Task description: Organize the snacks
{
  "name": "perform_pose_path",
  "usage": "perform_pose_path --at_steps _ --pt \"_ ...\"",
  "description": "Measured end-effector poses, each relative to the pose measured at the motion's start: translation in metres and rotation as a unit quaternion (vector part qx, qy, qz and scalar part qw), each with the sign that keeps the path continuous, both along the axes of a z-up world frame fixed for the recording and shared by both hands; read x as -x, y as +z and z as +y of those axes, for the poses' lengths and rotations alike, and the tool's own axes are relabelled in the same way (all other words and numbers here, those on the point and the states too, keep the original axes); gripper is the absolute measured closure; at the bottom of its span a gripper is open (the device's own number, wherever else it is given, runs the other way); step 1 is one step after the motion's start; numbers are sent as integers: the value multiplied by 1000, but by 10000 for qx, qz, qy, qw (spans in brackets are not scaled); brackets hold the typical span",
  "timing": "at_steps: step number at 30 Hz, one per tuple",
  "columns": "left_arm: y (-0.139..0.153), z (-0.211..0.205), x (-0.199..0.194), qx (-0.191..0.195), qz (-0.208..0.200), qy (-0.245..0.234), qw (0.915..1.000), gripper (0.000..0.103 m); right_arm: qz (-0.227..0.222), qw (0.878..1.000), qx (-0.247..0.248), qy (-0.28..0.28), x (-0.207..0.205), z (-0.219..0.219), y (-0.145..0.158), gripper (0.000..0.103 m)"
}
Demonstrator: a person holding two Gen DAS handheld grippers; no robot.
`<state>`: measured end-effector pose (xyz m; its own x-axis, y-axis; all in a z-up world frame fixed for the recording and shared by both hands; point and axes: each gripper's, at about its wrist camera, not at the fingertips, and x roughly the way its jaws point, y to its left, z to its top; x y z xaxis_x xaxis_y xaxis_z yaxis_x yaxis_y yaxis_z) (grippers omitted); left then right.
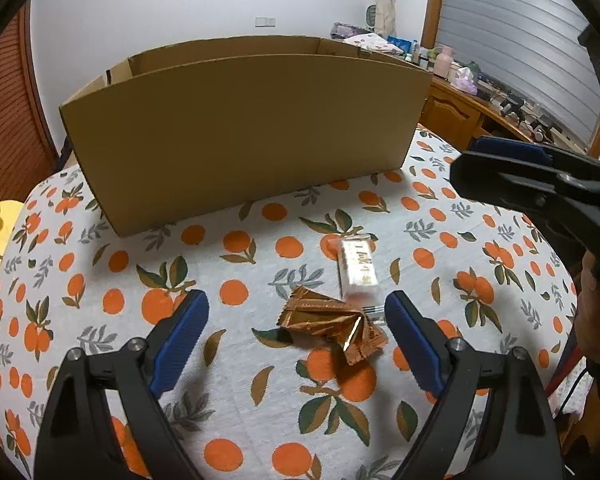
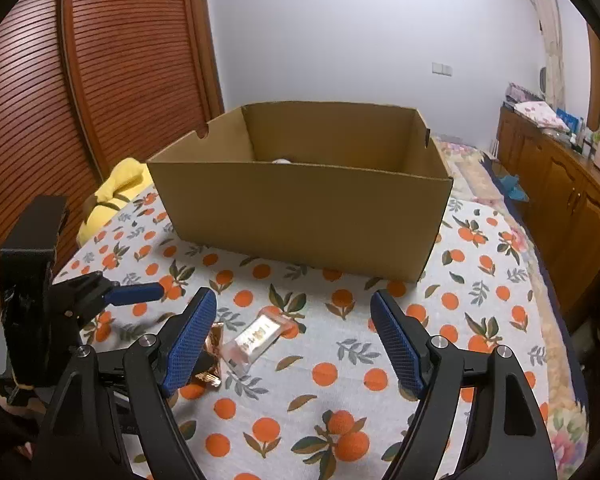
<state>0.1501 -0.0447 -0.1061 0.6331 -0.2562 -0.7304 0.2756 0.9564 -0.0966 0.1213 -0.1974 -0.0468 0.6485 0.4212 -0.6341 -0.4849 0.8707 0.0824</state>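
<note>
A white wrapped snack bar [image 1: 358,270] lies on the orange-print tablecloth [image 1: 236,380], touching a small heap of copper foil packets [image 1: 332,328]. My left gripper [image 1: 296,312] is open just above the cloth, and the foil packets lie between its blue pads without touching them. My right gripper [image 2: 294,312] is open too, with the white bar [image 2: 256,338] lying ahead of its left finger. That finger hides part of the foil packets [image 2: 214,344]. Each gripper shows in the other's view: the right gripper [image 1: 466,160] and the left gripper [image 2: 140,292]. An open cardboard box [image 2: 308,208] stands behind the snacks.
Something small and white [image 2: 282,161] peeks over the box's front wall. A yellow cushion [image 2: 112,192] lies at the table's left edge. A slatted wooden door [image 2: 100,80] stands on the left, and a wooden cabinet [image 2: 560,200] with bottles on the right.
</note>
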Motion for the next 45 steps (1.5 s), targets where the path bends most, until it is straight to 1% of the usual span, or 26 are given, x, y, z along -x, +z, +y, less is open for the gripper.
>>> perform_pose_path --at_steps 3,10,13,16,21,23,25,26,31,33,35,37,41,42,45 --pt "-5 0 -2 6 85 -24 10000 14 35 10000 3 9 -1 1 -3 22" --pt "-12 -2 0 -215 196 -107 9995 16 154 9998 56 78 -4 8 -15 23" --pt "-13 6 2 -216 198 -27 9996 17 218 9996 100 128 -5 13 -21 23" --pt "-12 16 2 -220 193 108 9995 17 318 9992 125 211 -7 18 -28 27" --pt "-10 25 2 -236 172 187 9994 17 525 9981 125 304 -12 26 -41 35" --pt "-10 29 2 -245 164 217 9993 17 654 9972 116 350 -15 29 -48 45" --pt "-11 34 2 -201 197 255 9993 17 741 9965 125 370 -18 32 -53 47" --pt "-11 35 1 -171 199 275 9993 17 779 9961 118 384 -19 33 -55 50" --pt "-9 38 -1 -147 159 294 9993 17 968 9942 164 444 -22 42 -68 54" --pt "-8 37 0 -119 126 263 9995 17 971 9939 253 466 -23 46 -71 61" --pt "-5 35 0 -100 100 207 9997 18 960 9938 313 463 -23 46 -73 74" --pt "-2 31 -1 -82 66 120 9999 18 956 9937 303 498 -23 44 -74 78" --pt "-2 20 -5 -8 114 -94 9999 27 923 9941 322 475 -22 38 -74 81" --pt "-3 17 -7 -8 141 -161 9998 33 927 9941 309 461 -21 36 -74 81" --pt "-6 7 -11 -128 189 -257 9994 41 899 9946 292 430 -20 31 -72 81"
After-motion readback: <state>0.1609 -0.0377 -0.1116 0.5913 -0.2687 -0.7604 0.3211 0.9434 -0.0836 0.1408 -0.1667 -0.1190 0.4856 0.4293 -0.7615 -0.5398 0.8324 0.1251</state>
